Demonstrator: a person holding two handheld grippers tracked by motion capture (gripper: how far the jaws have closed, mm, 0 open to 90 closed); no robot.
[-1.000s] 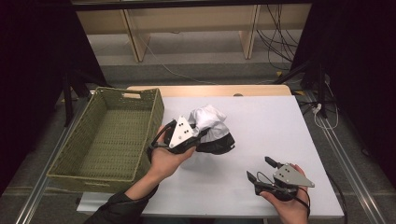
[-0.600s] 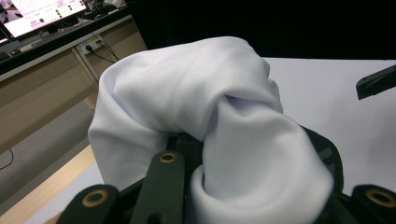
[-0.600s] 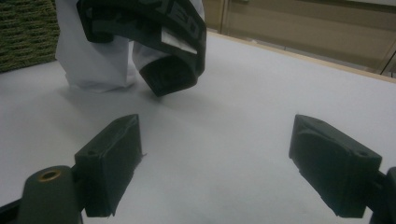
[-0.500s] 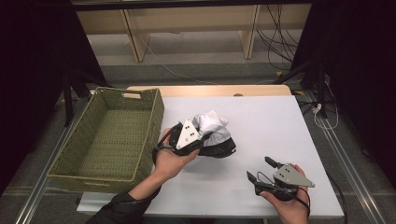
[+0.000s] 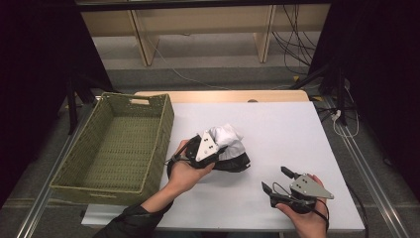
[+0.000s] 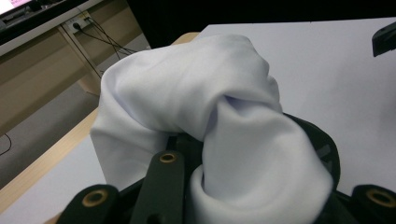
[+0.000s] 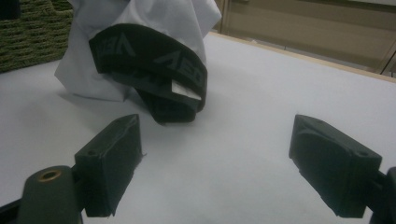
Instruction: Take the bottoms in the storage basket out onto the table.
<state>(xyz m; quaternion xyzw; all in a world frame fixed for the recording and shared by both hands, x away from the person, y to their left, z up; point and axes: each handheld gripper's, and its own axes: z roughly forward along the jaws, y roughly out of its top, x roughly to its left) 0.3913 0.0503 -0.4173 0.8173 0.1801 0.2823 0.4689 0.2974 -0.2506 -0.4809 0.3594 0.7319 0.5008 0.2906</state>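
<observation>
A: What's in the woven basket [image 5: 119, 144]?

B: Nothing; its floor is bare. It sits on the white table [image 5: 277, 129], at the left edge.

A: And the hands?

B: The left hand [image 5: 185, 171] reaches in just right of the basket, its left gripper [image 5: 218, 151] closed on a white garment [image 5: 225, 136] with a black waistband [image 7: 154, 60]. The cloth bunches over the jaws in the left gripper view.

A: The other one?

B: The right gripper [image 5: 277, 181] rests low on the table, well right of the basket, jaws spread wide and holding nothing. It points toward the garment, which lies just ahead of it, apart.
</observation>
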